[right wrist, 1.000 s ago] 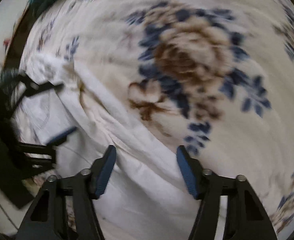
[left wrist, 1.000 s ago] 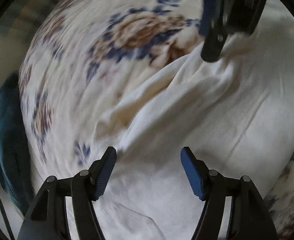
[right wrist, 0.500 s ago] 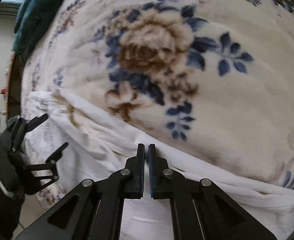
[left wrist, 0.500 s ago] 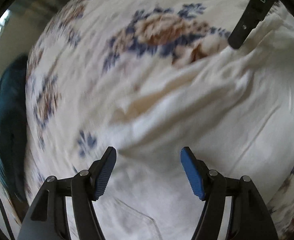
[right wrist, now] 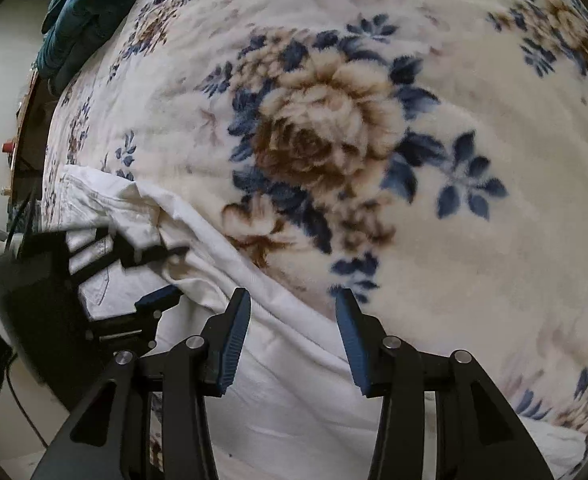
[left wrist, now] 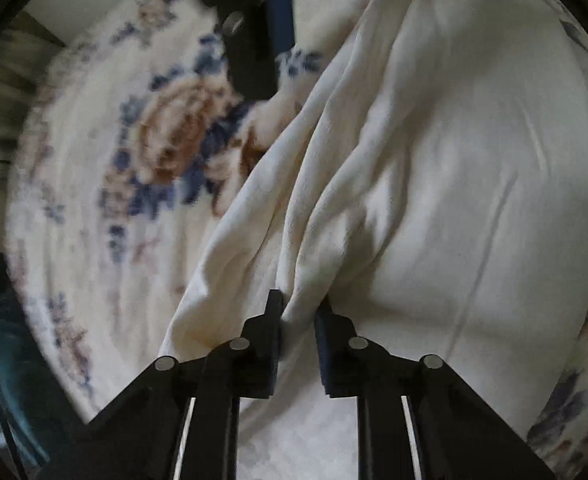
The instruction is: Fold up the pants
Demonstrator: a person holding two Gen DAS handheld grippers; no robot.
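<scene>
A: In the left wrist view, what is between the jaws?

B: The left gripper (left wrist: 298, 312) pinches a bunched fold of the pants (left wrist: 434, 200); the jaws are pressed together on the cloth. The pants are of cream woven fabric, smooth, with soft long creases that run up from the pinch. They lie on a fleece blanket (left wrist: 93, 200) that covers the bed.

A: How does the blanket look?

B: Fluffy, off-white, printed with a big brown rose and blue leaves. It is blurred in this view. At the top a dark black and blue shape hangs over it, probably the right gripper (left wrist: 253, 36), but it is too blurred to read its jaws. At the lower left edge there is a teal cloth (left wrist: 5, 340).

A: And the right wrist view?

B: The right gripper (right wrist: 291, 336) has its jaws spread and opening, with ribbed blue pads (right wrist: 233, 340). They do not press on anything; the edge of the pants (right wrist: 277, 360) lies below them. The pants stretch along the near side of the blanket (right wrist: 474, 280), white and wrinkled. At the left the left gripper (right wrist: 161, 276) is at the pants. A teal cloth (right wrist: 81, 8), with a plush surface, lies at the top left.
</scene>
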